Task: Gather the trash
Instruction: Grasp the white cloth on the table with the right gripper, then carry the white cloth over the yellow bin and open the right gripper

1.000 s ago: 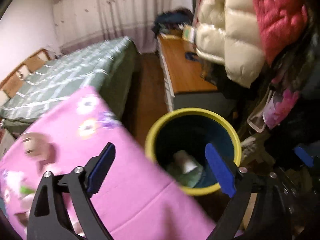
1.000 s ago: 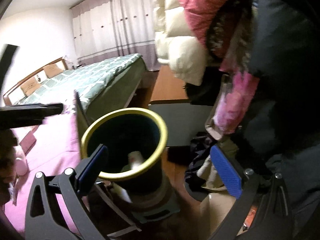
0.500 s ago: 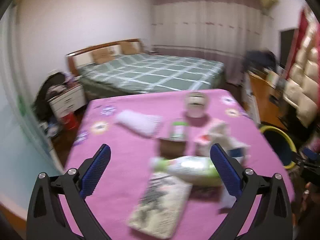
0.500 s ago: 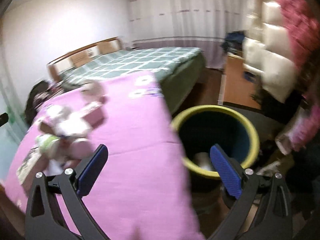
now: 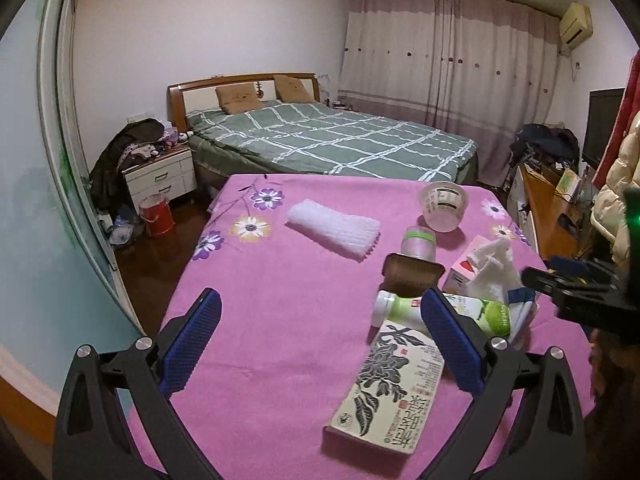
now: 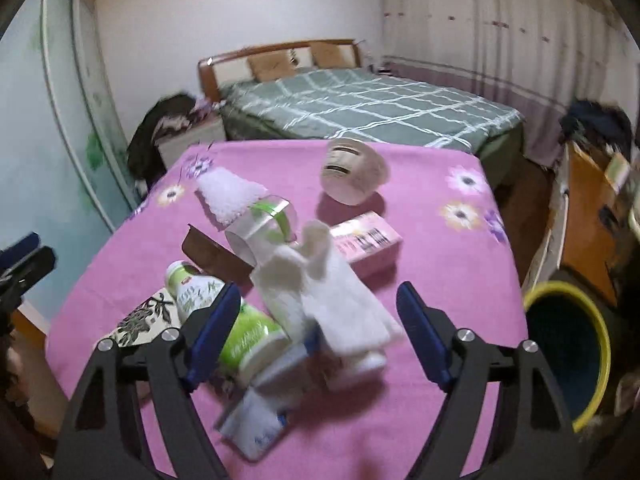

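Observation:
Trash lies on the pink flowered tablecloth (image 5: pixel 280 300): a flat printed carton (image 5: pixel 390 392), a green-and-white bottle (image 6: pixel 224 320), a crumpled white tissue (image 6: pixel 324 292), a pink box (image 6: pixel 368 244), a clear cup (image 6: pixel 354 178), a clear lidded jar (image 6: pixel 264 228), a brown card (image 5: pixel 412 276) and a white foam sheet (image 5: pixel 334 228). My left gripper (image 5: pixel 320 344) is open and empty above the cloth, left of the carton. My right gripper (image 6: pixel 320 332) is open and empty, just above the tissue and bottle. The yellow-rimmed bin (image 6: pixel 568 356) stands off the table's right edge.
A green checked bed (image 5: pixel 332 140) lies beyond the table. A white nightstand (image 5: pixel 160 178) with clothes and a red bucket (image 5: pixel 158 214) stand at the left. A wooden desk (image 6: pixel 592 216) and hanging jackets (image 5: pixel 616 184) are at the right.
Both grippers have swung left from over the bin to face the table. The bin has slid to the right edge of the right wrist view. Both stay open and empty.

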`<action>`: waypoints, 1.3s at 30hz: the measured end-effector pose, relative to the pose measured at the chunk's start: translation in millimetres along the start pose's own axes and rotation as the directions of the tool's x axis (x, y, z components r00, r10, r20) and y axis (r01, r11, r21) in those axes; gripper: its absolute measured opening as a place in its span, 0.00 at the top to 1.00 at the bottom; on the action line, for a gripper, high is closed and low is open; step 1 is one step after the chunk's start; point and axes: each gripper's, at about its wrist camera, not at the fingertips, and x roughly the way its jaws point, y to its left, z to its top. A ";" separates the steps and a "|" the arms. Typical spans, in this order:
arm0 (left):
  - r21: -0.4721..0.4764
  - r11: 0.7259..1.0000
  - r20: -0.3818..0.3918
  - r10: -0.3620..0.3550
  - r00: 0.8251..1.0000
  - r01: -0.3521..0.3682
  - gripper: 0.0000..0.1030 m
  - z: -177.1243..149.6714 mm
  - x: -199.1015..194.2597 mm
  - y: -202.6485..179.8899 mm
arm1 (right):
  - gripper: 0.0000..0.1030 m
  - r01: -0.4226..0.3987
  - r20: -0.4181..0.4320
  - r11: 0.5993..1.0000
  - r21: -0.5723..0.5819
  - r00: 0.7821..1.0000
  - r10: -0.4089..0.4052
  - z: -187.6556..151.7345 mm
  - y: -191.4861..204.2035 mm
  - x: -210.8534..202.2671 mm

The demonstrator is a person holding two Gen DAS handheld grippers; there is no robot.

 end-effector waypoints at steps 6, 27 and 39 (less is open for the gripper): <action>-0.024 1.000 -0.014 -0.003 1.000 0.003 0.05 -2.5 4.7 -1.1 | 0.26 0.010 -0.103 1.000 -0.029 0.995 -0.013 16.6 -0.1 43.2; -0.030 0.999 -0.033 -0.011 0.999 0.010 0.05 -11.1 14.4 -1.6 | 0.90 -0.171 0.065 0.980 0.100 0.984 0.165 42.9 -30.9 -17.9; -0.016 1.000 -0.050 -0.019 0.999 0.019 0.05 -13.1 19.9 -7.5 | 0.89 -0.090 0.222 0.984 0.153 0.973 0.055 60.3 -74.3 -86.4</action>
